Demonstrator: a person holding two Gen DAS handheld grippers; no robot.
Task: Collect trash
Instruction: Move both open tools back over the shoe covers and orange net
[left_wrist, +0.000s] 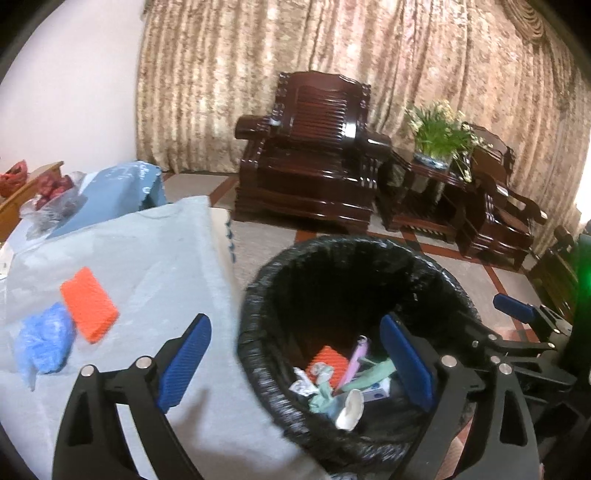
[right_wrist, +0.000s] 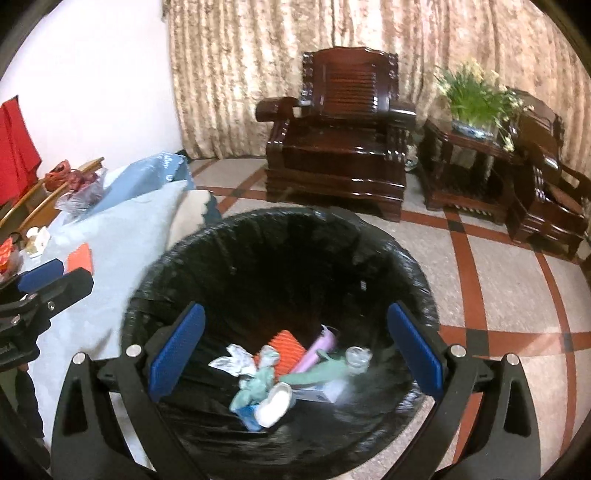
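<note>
A bin with a black liner (left_wrist: 258, 295) (right_wrist: 406, 258) stands on the floor against the table's edge. In it lie an orange sponge (right_wrist: 286, 347), a pink tube (right_wrist: 317, 350), green cloth (right_wrist: 258, 384), crumpled paper (right_wrist: 231, 360) and a white cup (right_wrist: 275, 404). My left gripper (left_wrist: 295, 354) is open and empty, half over the table and half over the bin. The right gripper (right_wrist: 299, 343) hangs open and empty above the bin's mouth. On the pale-blue tablecloth (left_wrist: 147, 258) lie a second orange sponge (left_wrist: 88, 304) and a crumpled blue plastic wad (left_wrist: 46, 343).
A blue bag (left_wrist: 122, 188) and a clear bag of red things (left_wrist: 51, 199) sit at the table's far end. Dark wooden armchairs (left_wrist: 310, 162) and a side table with a potted plant (left_wrist: 439, 136) line the curtain, across a tiled floor (right_wrist: 498, 295).
</note>
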